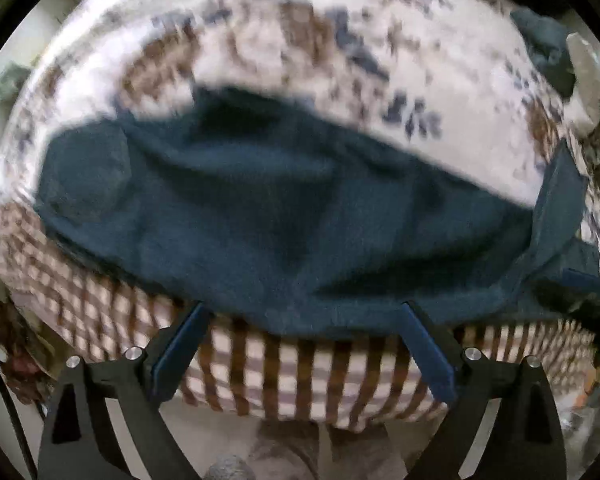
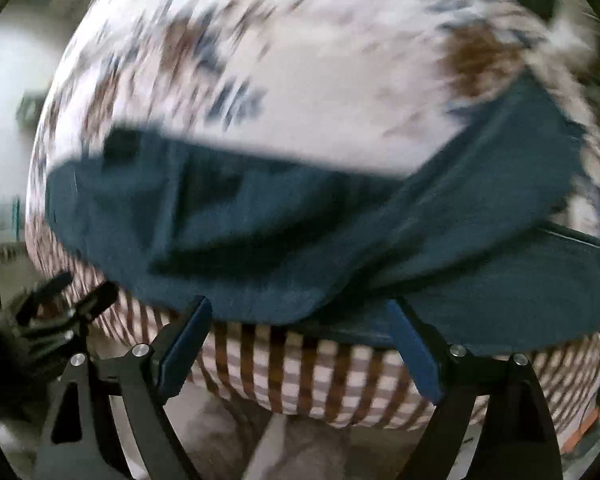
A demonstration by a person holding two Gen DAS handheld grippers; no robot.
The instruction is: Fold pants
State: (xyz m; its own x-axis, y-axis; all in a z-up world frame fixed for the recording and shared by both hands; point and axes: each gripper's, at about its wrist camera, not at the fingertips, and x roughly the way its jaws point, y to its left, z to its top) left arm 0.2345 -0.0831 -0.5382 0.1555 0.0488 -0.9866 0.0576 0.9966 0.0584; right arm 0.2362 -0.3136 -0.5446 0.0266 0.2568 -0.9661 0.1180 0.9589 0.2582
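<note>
Pants sit just ahead of my fingers: my left gripper and my right gripper are both spread wide and grasp nothing, their blue tips at the near hem of the dark blue cloth, though the blur keeps me from saying whether they touch it. The cloth lies rumpled across the bed, on its brown checked and flowered cover, one leg running off toward the right. I judge the fold is barely begun, so next I should pinch that near edge with both grippers and carry it over evenly.
</note>
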